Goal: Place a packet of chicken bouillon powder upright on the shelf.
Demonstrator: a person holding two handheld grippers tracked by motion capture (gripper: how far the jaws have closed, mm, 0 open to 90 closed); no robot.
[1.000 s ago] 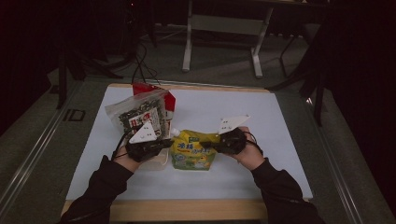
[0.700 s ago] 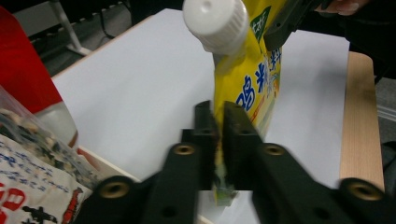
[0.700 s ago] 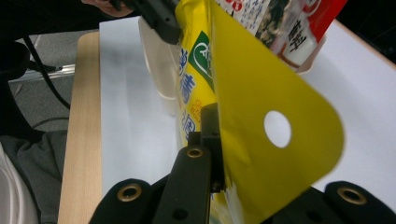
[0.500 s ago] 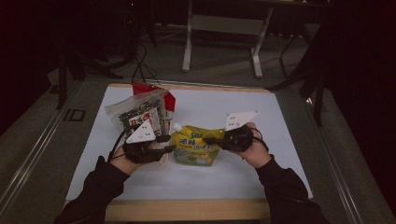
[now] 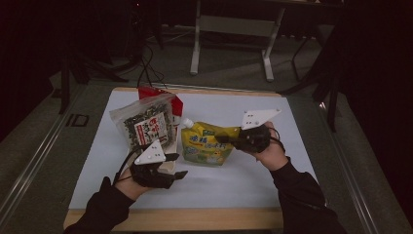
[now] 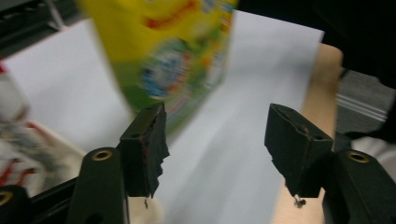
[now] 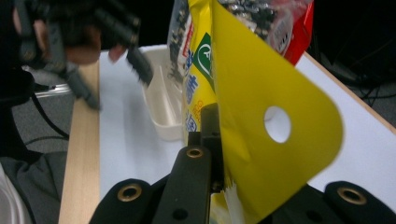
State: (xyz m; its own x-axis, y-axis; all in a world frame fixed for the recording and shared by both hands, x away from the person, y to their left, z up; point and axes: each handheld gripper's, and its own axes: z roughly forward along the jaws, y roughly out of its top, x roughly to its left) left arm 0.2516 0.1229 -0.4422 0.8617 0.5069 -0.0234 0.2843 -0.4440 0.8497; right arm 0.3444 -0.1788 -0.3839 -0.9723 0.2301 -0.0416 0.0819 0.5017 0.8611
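White sheet (image 5: 292, 122) over wooden table, dim room. Right gripper (image 5: 225, 140) pinches yellow spouted pouch (image 5: 204, 145) at its top edge, lifted off the sheet near centre. Left gripper (image 5: 179, 165), jaws just spread apart, nothing between them, just beside pouch. Seaweed bag (image 5: 146, 124) behind.

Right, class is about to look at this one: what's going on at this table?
A person works two handheld grippers over a white-covered table. The right gripper is clamped on the top edge of a yellow spouted pouch, holding it upright. The left gripper has just been opening; nothing sits between its jaws. A seaweed snack bag stands behind.
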